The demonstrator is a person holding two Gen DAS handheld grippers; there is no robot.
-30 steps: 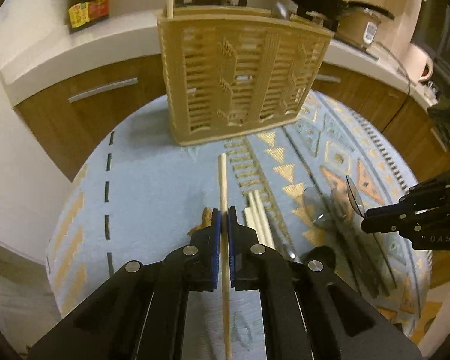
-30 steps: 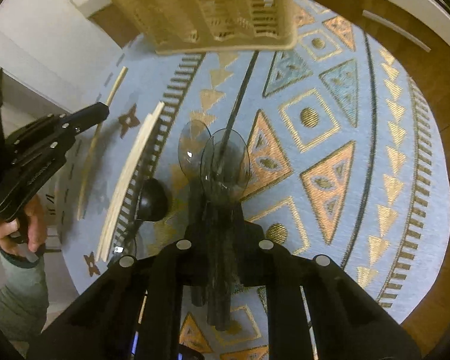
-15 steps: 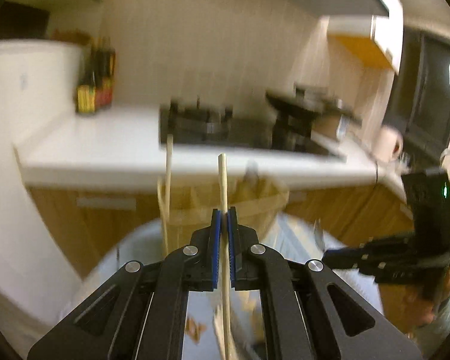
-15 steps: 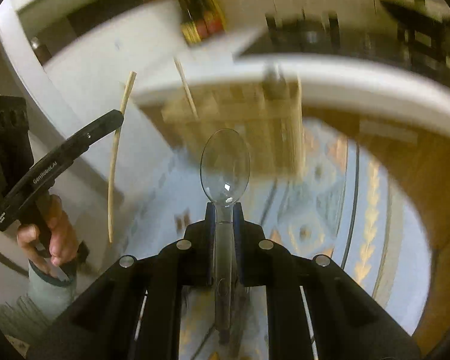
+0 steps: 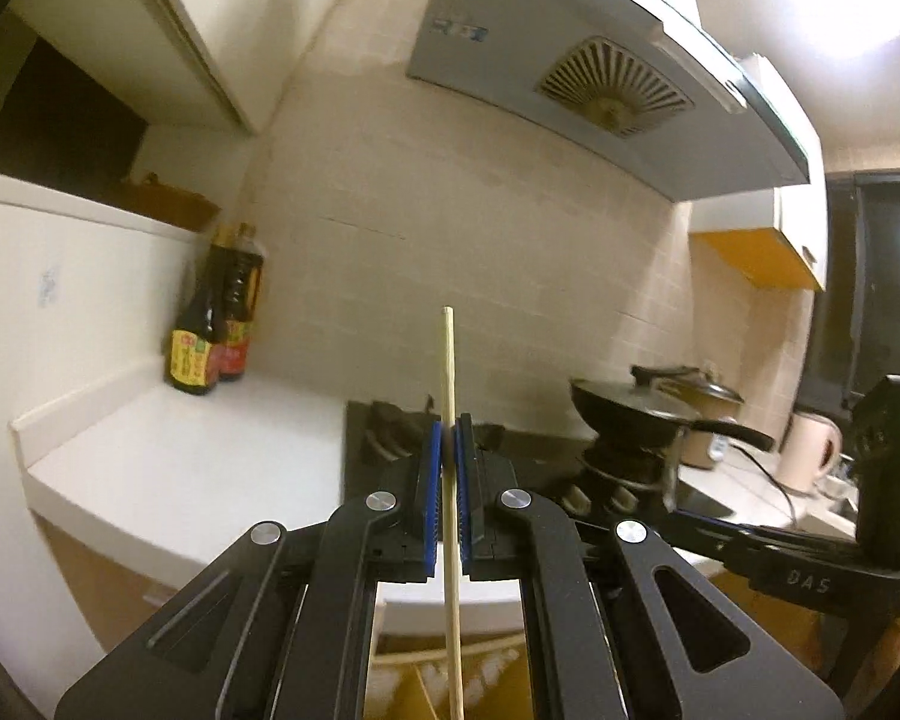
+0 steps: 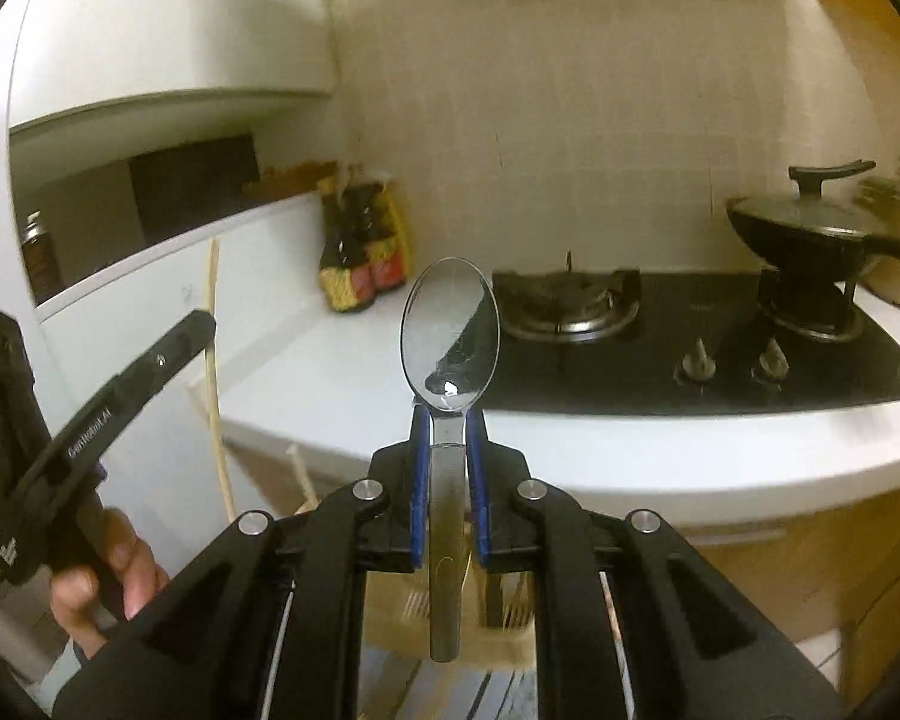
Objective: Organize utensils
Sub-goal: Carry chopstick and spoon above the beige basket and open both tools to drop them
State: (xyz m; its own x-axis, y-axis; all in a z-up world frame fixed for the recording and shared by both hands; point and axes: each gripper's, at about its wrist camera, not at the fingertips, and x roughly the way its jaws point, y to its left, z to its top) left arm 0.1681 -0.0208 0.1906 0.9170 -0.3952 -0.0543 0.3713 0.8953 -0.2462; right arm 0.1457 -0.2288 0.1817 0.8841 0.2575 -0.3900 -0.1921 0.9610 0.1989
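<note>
My left gripper (image 5: 448, 426) is shut on a wooden chopstick (image 5: 449, 372) that stands upright through its jaws, raised above the beige slotted utensil holder (image 5: 486, 678), whose rim shows low between the fingers. My right gripper (image 6: 448, 414) is shut on the handle of a metal spoon (image 6: 450, 333), bowl pointing up, over the same holder (image 6: 402, 606). The left gripper with its chopstick (image 6: 213, 360) shows at the left of the right wrist view. The right gripper's body (image 5: 810, 540) shows at the right of the left wrist view.
A white counter (image 5: 198, 450) runs behind the holder, with two sauce bottles (image 5: 210, 330) at its back left. A black gas hob (image 6: 690, 336) carries a lidded pan (image 6: 822, 228). A range hood (image 5: 600, 78) hangs overhead. Wooden cabinet fronts (image 6: 810, 564) lie below the counter.
Both grippers have lifted off the patterned mat and tilted upward, carrying the chopstick and the spoon. The views swung from the mat to the counter and wall above the holder.
</note>
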